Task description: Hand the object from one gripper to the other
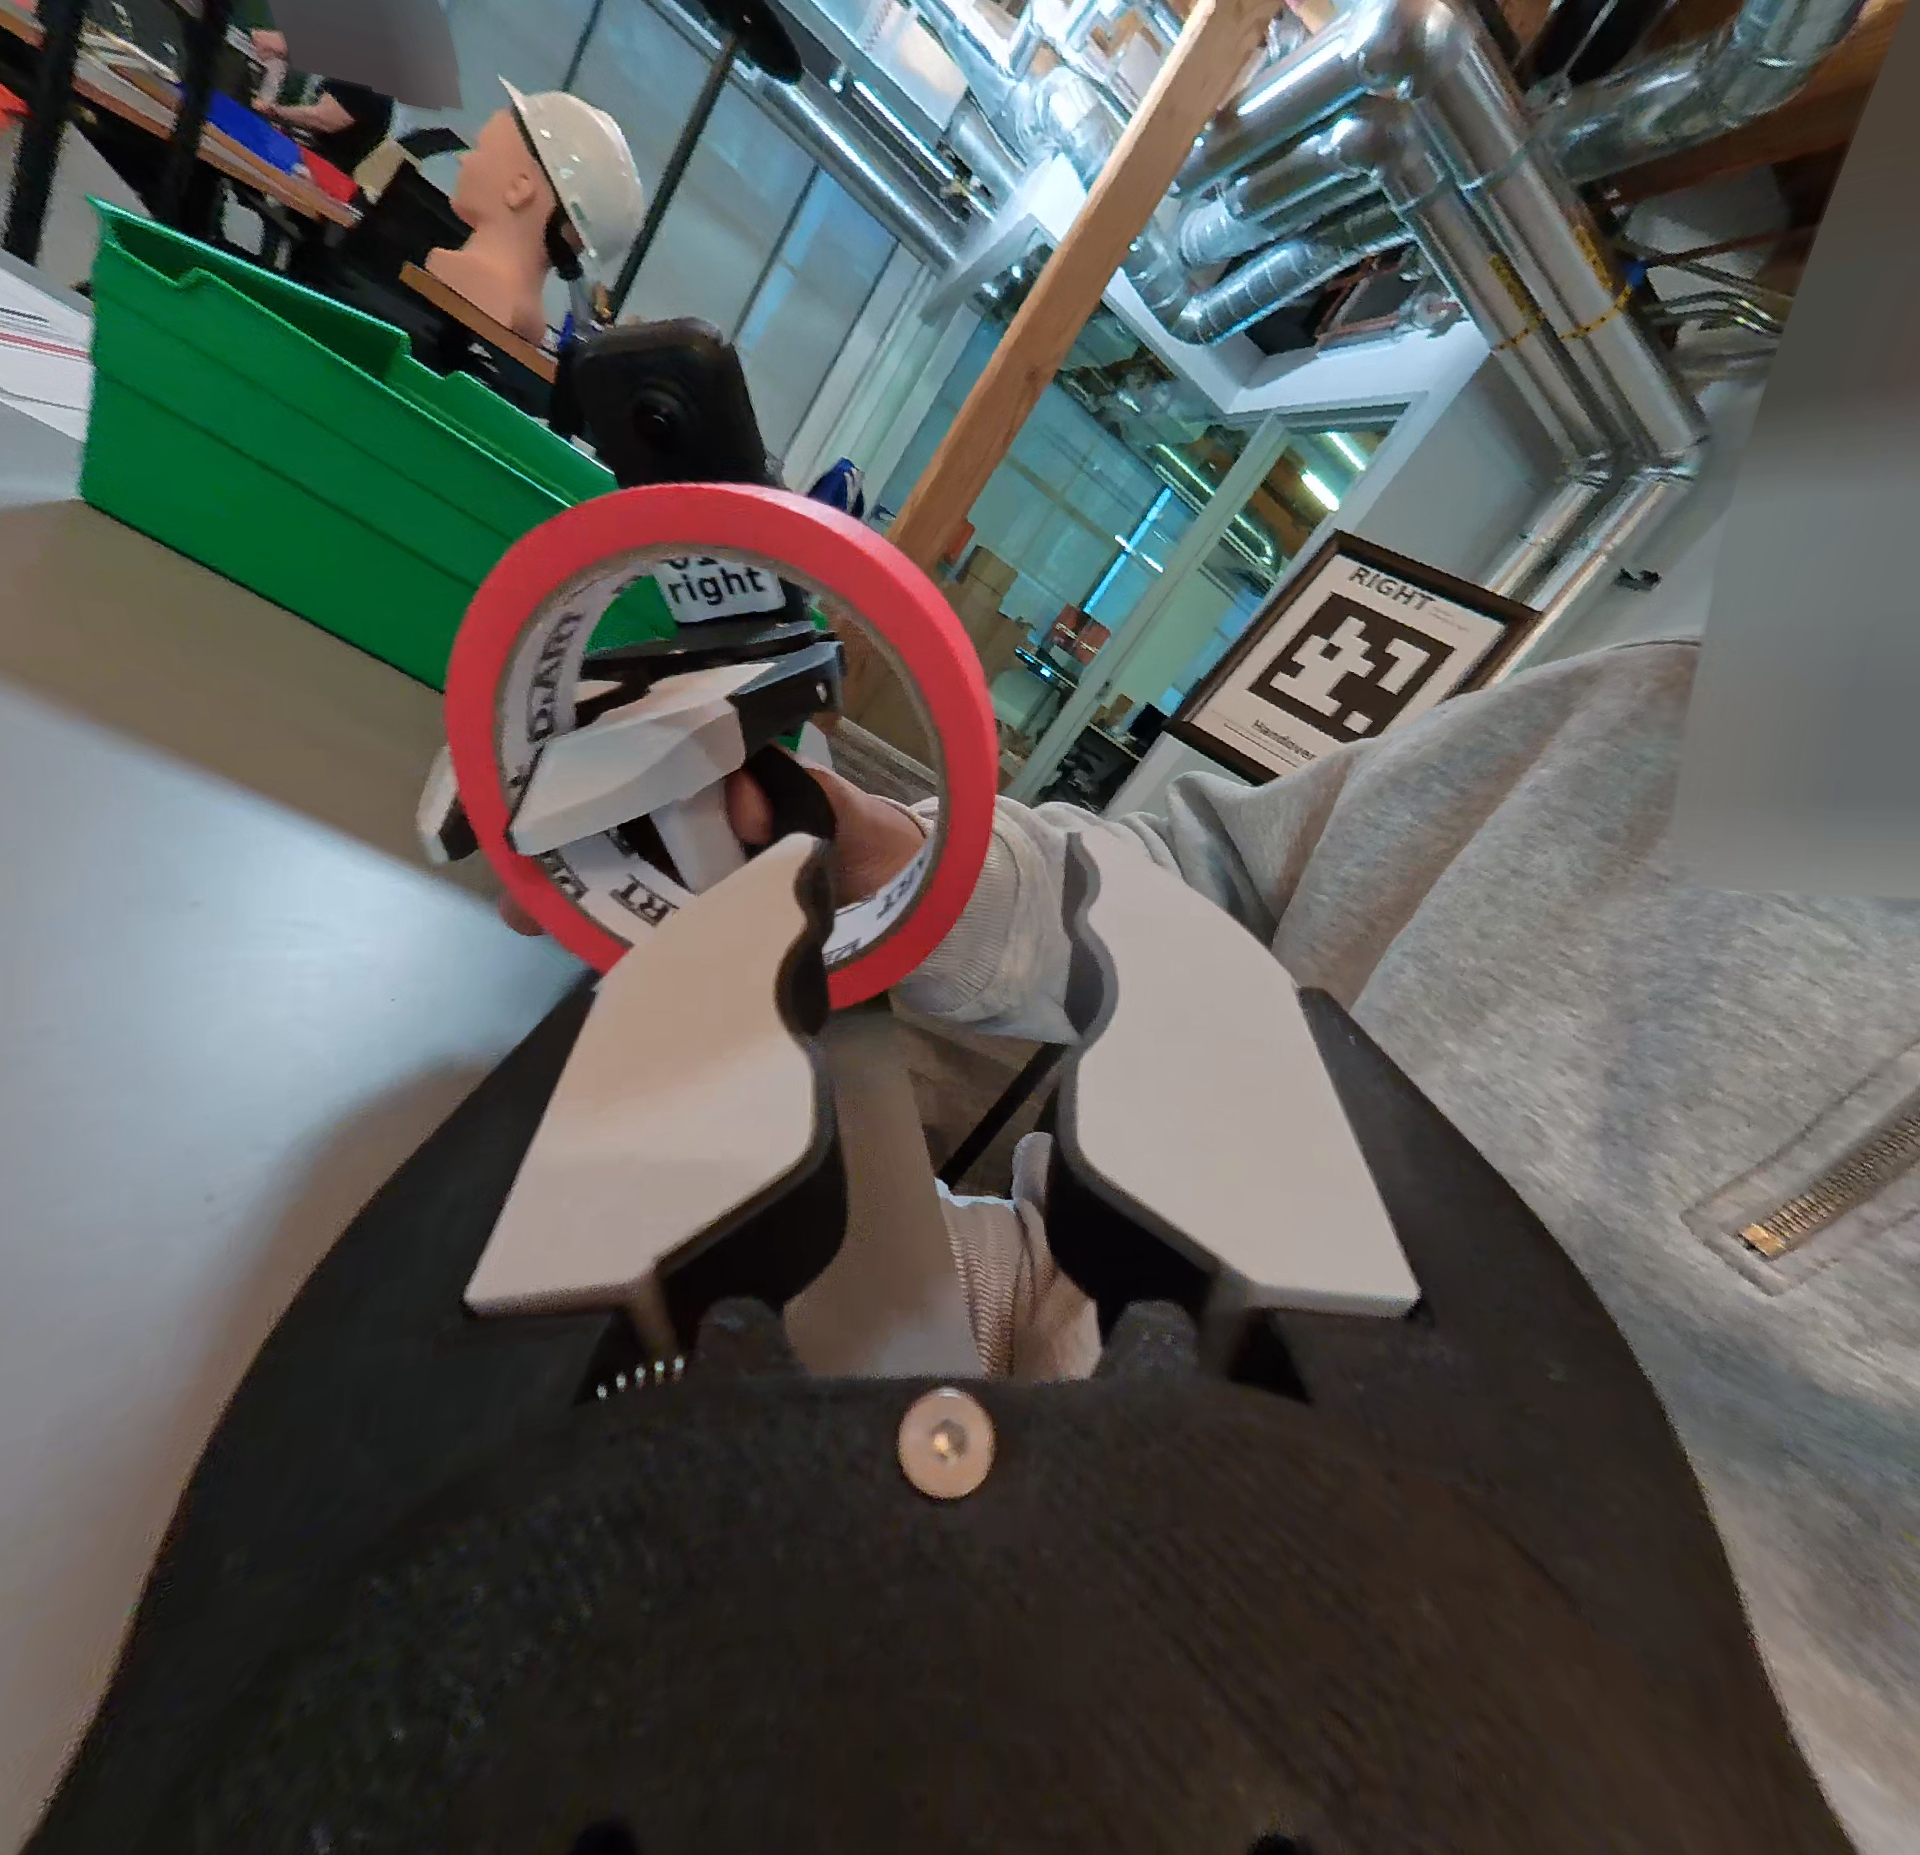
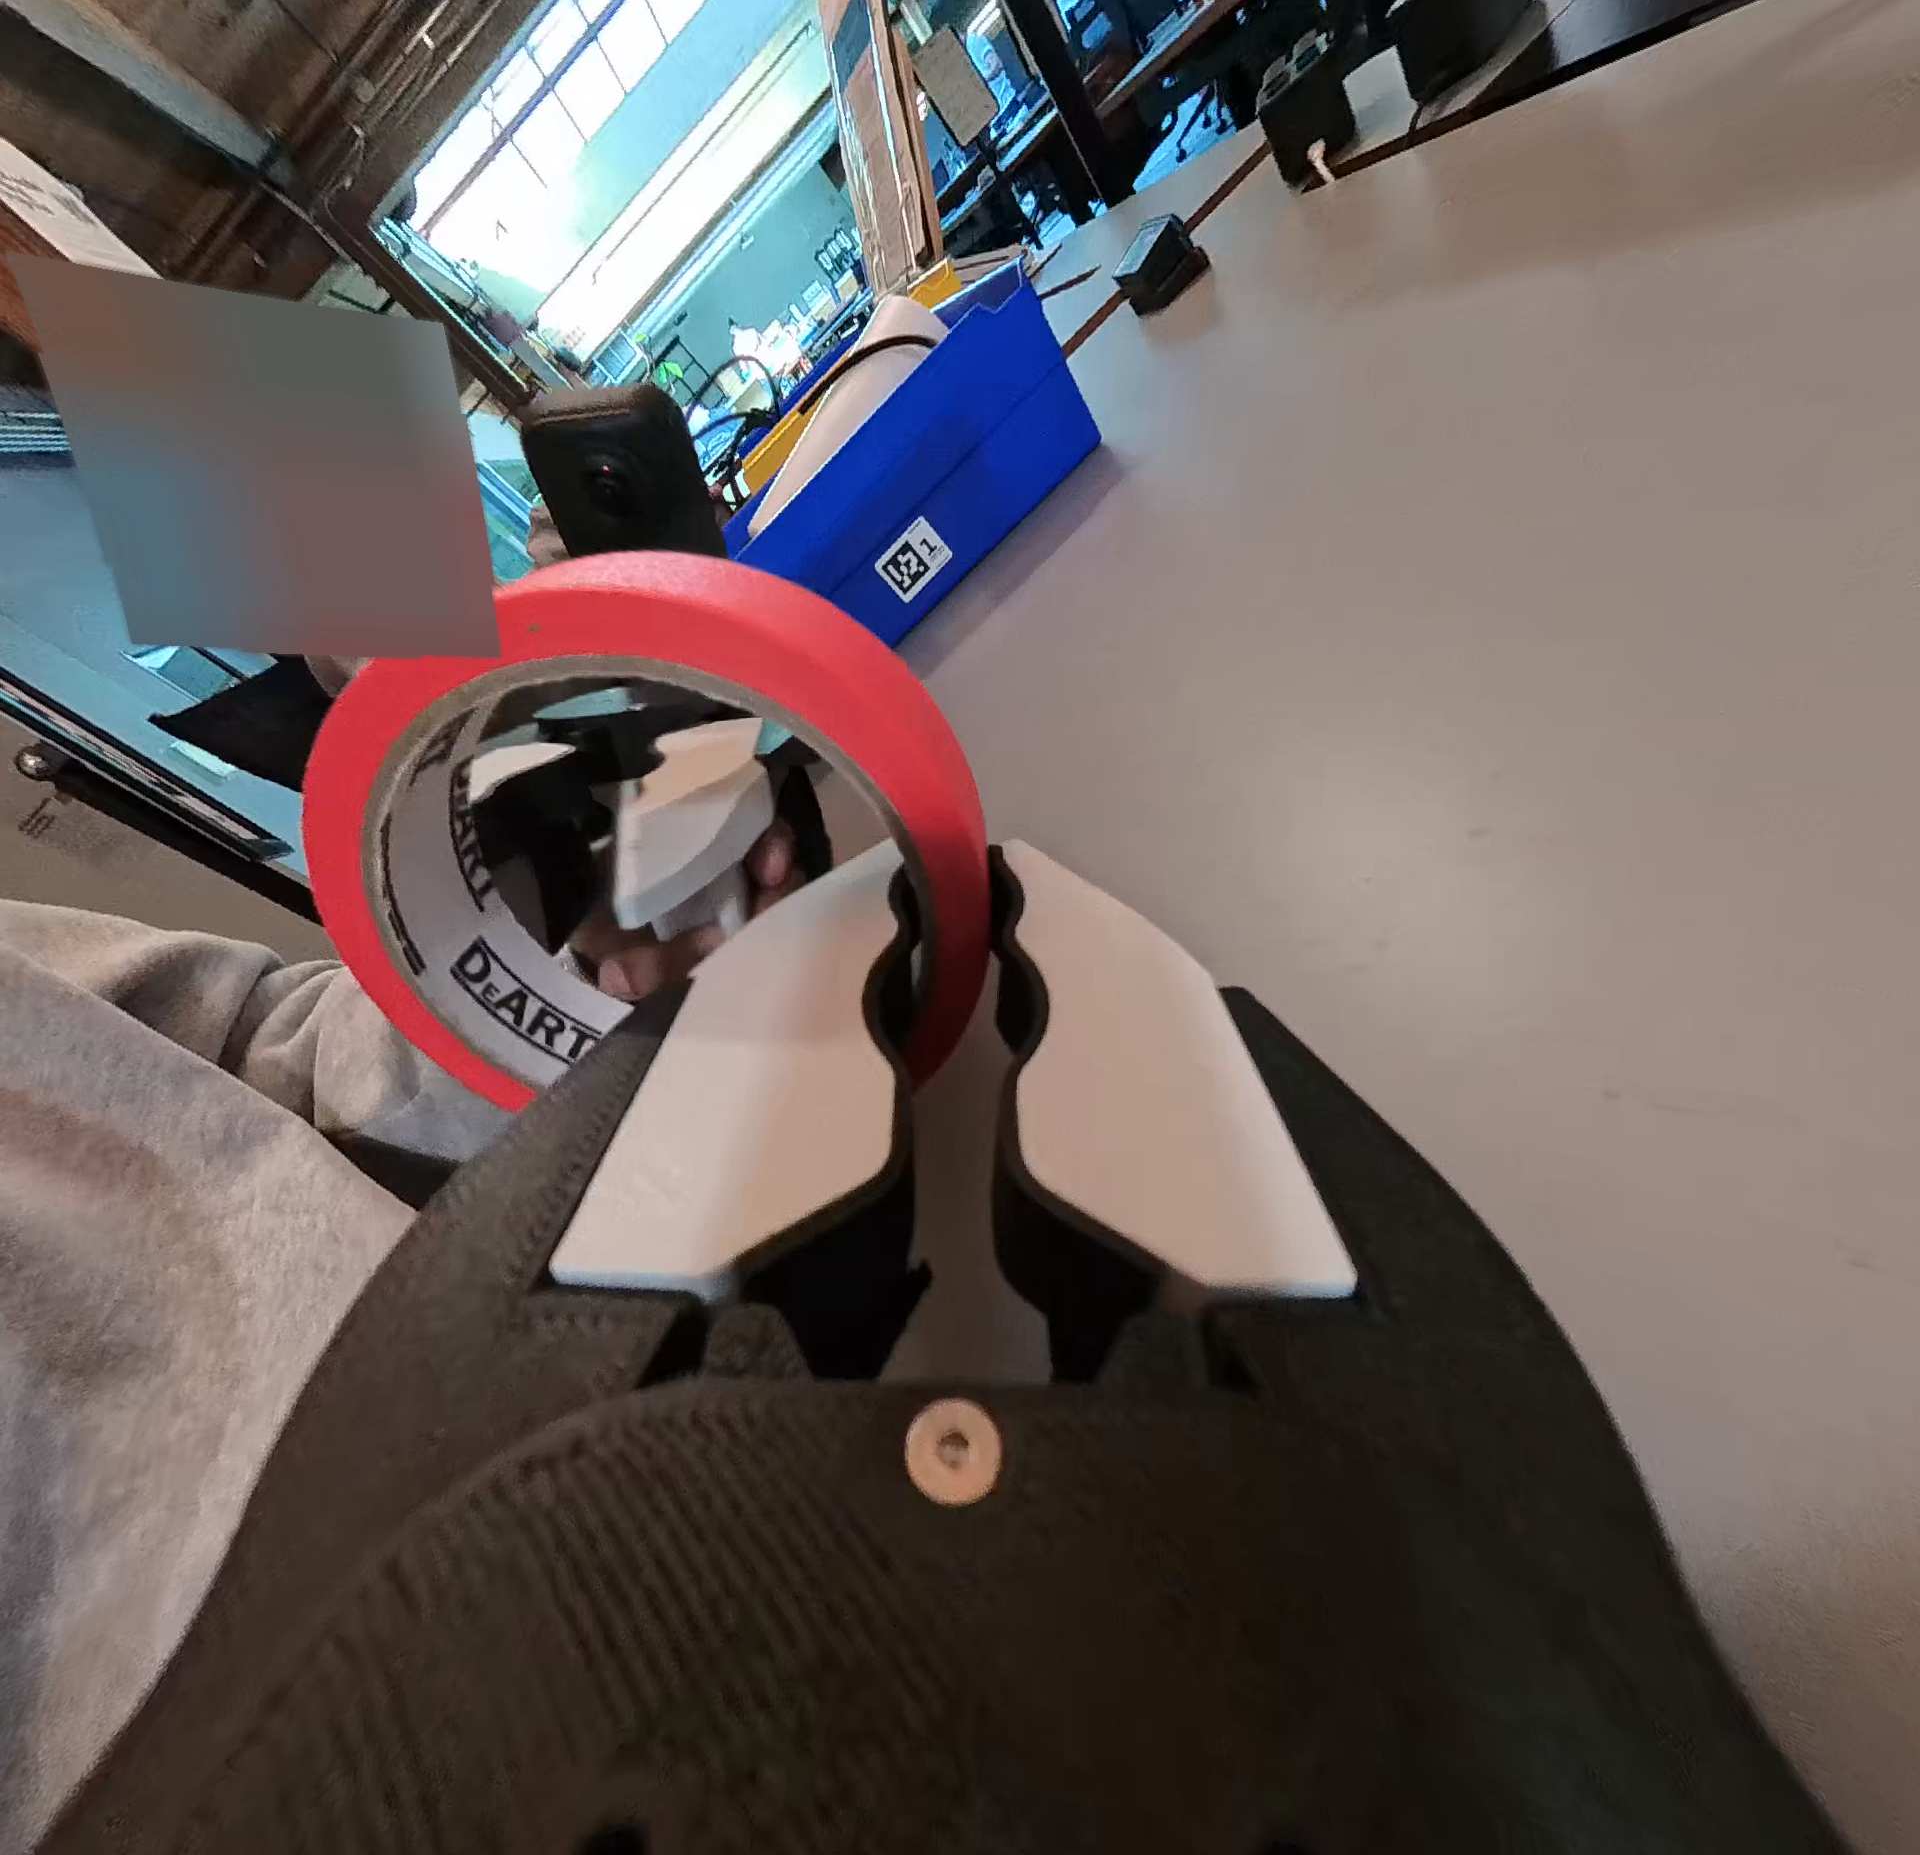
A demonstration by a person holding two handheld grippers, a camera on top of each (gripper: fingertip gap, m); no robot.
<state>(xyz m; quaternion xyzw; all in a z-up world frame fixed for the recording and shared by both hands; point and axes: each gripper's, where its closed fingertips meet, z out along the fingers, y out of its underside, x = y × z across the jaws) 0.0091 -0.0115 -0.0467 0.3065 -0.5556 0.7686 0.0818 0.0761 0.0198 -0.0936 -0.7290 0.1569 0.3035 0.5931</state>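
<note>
Left wrist view: the left claw [image 1: 940, 906] stands with its fingers well apart, gripping nothing. The red tape roll [image 1: 717, 735] hangs in the air at 11 o'clock from the claw's tips, its lower rim behind the left finger [image 1: 686, 1078]; whether they touch cannot be told. Through and behind the ring shows the right claw [image 1: 644, 766], with a hand [image 1: 862, 818] in a grey sleeve [image 1: 1403, 829]. A green bin [image 1: 291, 455] sits on the counter [image 1: 156, 974] at 10 o'clock.

Right wrist view: the right claw [image 2: 951, 896] is nearly closed, its two fingertips pinching the band of the red tape roll [image 2: 644, 829] at the ring's 4 o'clock edge. The ring stands upright, extending toward 10 o'clock. The left claw [image 2: 675, 818] appears through its hole. A blue bin [image 2: 935, 465] rests on the counter [image 2: 1455, 766] at 12 o'clock.
</note>
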